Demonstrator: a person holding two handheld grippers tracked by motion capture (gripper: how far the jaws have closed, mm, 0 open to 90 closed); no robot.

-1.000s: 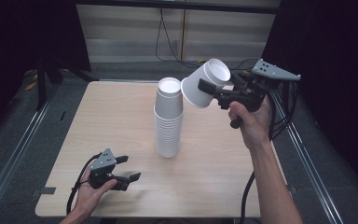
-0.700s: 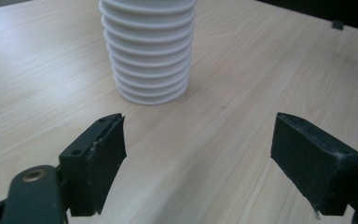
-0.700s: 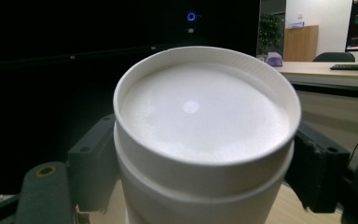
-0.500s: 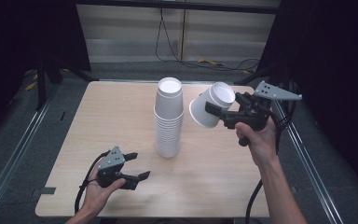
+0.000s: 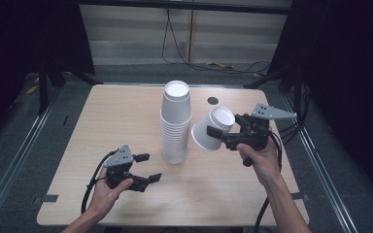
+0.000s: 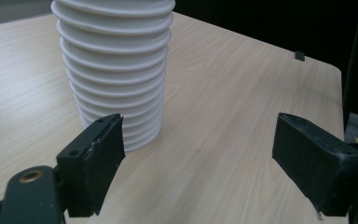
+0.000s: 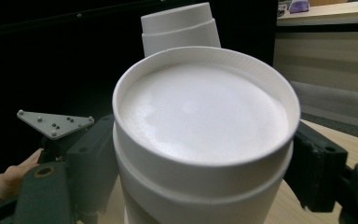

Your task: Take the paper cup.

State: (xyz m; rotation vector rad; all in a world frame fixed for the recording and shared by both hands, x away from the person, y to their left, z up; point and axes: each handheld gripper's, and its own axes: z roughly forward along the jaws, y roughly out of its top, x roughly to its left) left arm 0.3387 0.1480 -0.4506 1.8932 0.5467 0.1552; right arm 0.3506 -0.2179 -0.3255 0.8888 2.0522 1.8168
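Note:
A tall stack of white paper cups (image 5: 176,121) stands upside down at the table's middle. My right gripper (image 5: 217,137) is shut on a single white cup (image 5: 211,129), held tilted just right of the stack and above the table, base toward the gripper. In the right gripper view that cup (image 7: 205,121) sits between the jaws of my right gripper (image 7: 205,177), with the stack top (image 7: 179,28) behind it. My left gripper (image 5: 150,167) rests low at the front left, open and holding nothing. The left gripper view puts the left gripper (image 6: 200,154) facing the stack's base (image 6: 114,70) at close range.
The wooden table (image 5: 116,116) has a small dark round mark (image 5: 212,101) at its back right. Cables trail from both grippers off the front edge. Dark floor and rails surround the table. The left gripper's grey plate (image 7: 53,122) is visible past the held cup.
My right gripper has come down and toward me with the cup, from above the stack's top to beside its middle. The left gripper has slid right, closer to the stack.

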